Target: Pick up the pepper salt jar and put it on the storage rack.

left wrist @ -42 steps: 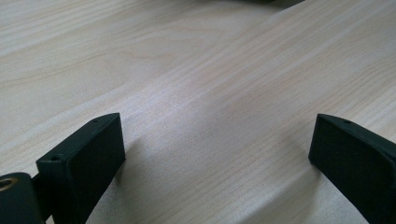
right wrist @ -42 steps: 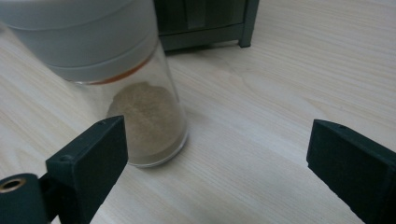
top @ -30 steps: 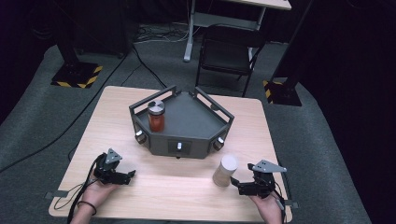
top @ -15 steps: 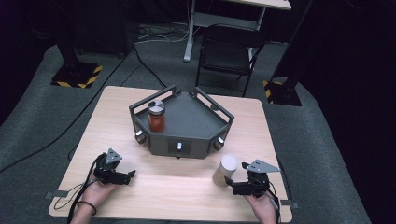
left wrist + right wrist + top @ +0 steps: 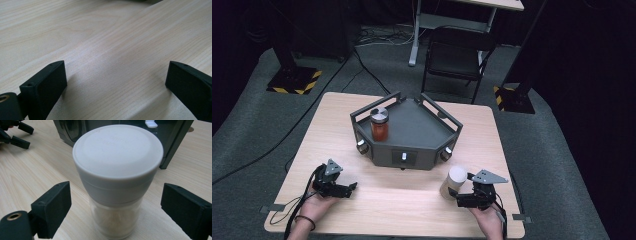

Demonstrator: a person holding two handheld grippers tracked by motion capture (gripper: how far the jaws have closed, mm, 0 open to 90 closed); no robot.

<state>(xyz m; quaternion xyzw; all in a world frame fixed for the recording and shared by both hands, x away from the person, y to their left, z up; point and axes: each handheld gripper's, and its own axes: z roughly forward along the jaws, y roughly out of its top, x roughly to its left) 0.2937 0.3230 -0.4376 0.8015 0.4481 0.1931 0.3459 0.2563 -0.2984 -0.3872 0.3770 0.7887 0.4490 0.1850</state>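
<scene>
**White-capped jar stands between spread jaws at the table's near right**

Dark grey carpet runs all round the wooden table (image 5: 337,120), with a black chair (image 5: 452,60) and stand bases with yellow-black stripes behind it. On the table's far half sits a dark angular tray (image 5: 422,135) with low rails; an orange jar with a metal lid (image 5: 379,124) stands in its left part.

Nearer the person, the white-capped jar (image 5: 454,182) stands upright on bare wood, just in front of the tray's right corner. The right gripper (image 5: 462,196) lies beside it — its jaws have just been closing. The right gripper view gives what the high view cannot: the jar (image 5: 117,177) sits between the two black jaws with a gap on each side, neither pad touching, pale contents in its clear body.

The left gripper (image 5: 352,189) rests well apart near the left edge. Its own view shows jaws spread wide over bare wood grain — open room between the two hands.
</scene>
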